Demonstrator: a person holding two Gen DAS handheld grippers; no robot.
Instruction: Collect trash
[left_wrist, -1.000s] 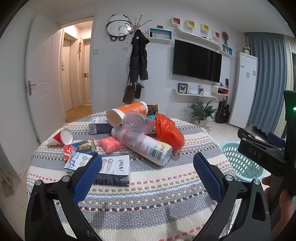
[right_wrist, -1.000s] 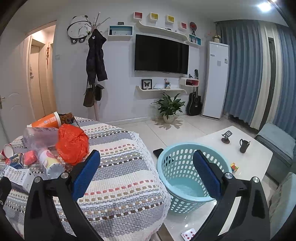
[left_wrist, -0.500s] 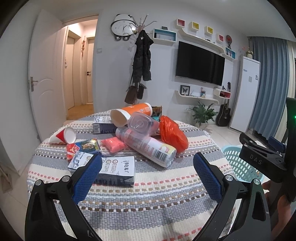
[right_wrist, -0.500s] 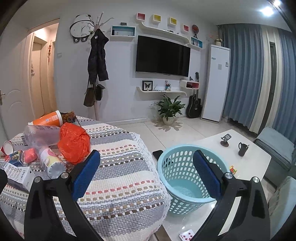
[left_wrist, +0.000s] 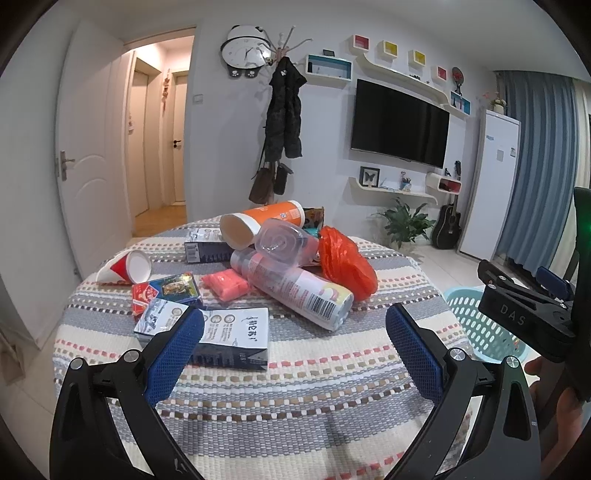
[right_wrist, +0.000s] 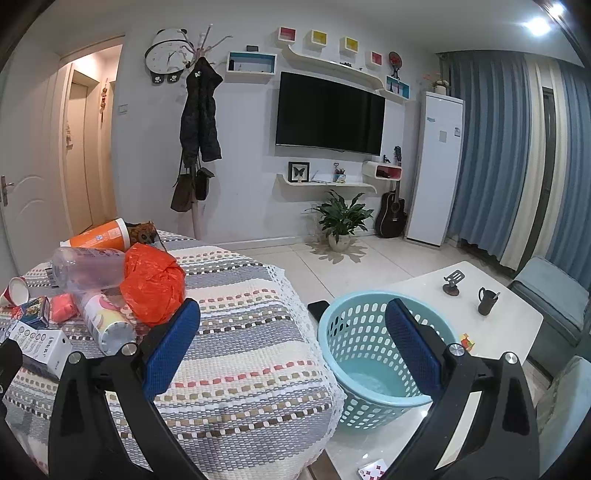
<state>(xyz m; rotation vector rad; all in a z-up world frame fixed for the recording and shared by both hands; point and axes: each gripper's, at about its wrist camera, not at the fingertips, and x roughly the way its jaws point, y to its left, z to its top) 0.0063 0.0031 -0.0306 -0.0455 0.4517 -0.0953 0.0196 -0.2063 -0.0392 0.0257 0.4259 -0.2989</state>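
Trash lies heaped on a round table with a striped cloth (left_wrist: 295, 398): a white carton (left_wrist: 236, 332), a pink-white tube (left_wrist: 295, 288), a clear bottle (left_wrist: 286, 240), an orange tube (left_wrist: 262, 221), a red plastic bag (left_wrist: 345, 262), a pink lump (left_wrist: 225, 284), a paper cup (left_wrist: 127, 266) and small boxes (left_wrist: 166, 291). My left gripper (left_wrist: 293, 339) is open and empty, above the table's near side, short of the carton. My right gripper (right_wrist: 291, 336) is open and empty, over the table's right edge beside a light-blue basket (right_wrist: 373, 373); it also shows in the left wrist view (left_wrist: 517, 306).
The basket stands on a low white table (right_wrist: 509, 317) with a mug (right_wrist: 485, 301), a small stand (right_wrist: 452, 282) and a phone (right_wrist: 319, 308). A grey seat (right_wrist: 554, 291) is at the right. A coat rack (right_wrist: 199, 122), plant (right_wrist: 341, 218) and guitar (right_wrist: 391, 214) line the far wall.
Both views have shifted slightly: the trash pile sits a little lower and nearer in the left wrist view, and the basket a little nearer in the right. Both grippers stay open.
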